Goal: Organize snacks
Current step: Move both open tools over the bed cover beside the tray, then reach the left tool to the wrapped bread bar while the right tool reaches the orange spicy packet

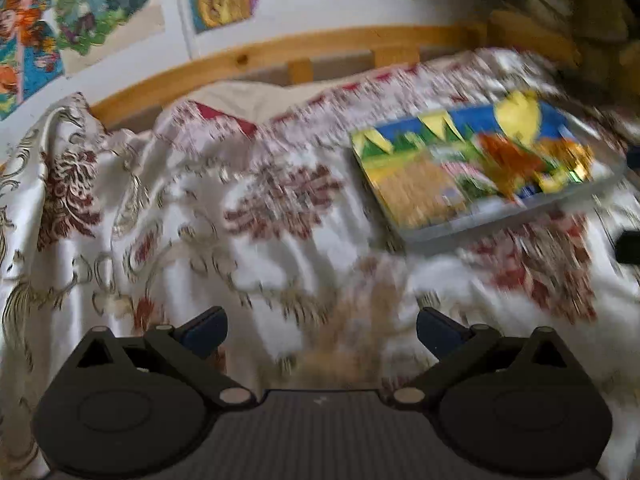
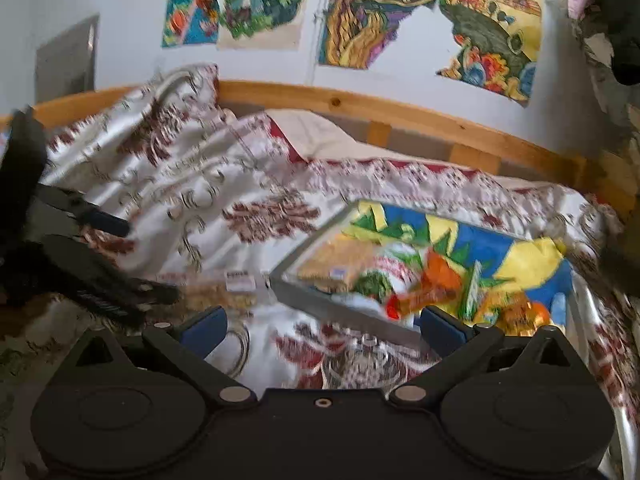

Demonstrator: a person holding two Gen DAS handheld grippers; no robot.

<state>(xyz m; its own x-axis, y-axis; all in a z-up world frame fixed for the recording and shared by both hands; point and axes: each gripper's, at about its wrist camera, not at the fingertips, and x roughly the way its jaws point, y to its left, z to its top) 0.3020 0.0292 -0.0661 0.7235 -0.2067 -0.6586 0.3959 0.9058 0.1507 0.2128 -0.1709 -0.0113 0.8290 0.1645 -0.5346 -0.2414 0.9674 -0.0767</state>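
A clear tray with a bright painted bottom (image 1: 404,216) (image 2: 304,288) lies on the patterned bedspread (image 1: 200,208). It holds an orange snack wrapper (image 1: 508,156) (image 2: 436,284), a tan cracker pack (image 2: 328,264) and other blurred packets. A tan snack pack (image 1: 360,320) (image 2: 224,294) lies on the bedspread outside the tray. My left gripper (image 1: 322,330) is open and empty right above that pack. My right gripper (image 2: 322,326) is open and empty at the tray's near edge. The left gripper also shows in the right wrist view (image 2: 132,256).
A wooden bed rail (image 1: 280,52) (image 2: 400,112) runs behind the bedspread, with a cream pillow (image 2: 320,136) against it. Colourful drawings (image 2: 372,12) hang on the white wall. Both views are motion-blurred.
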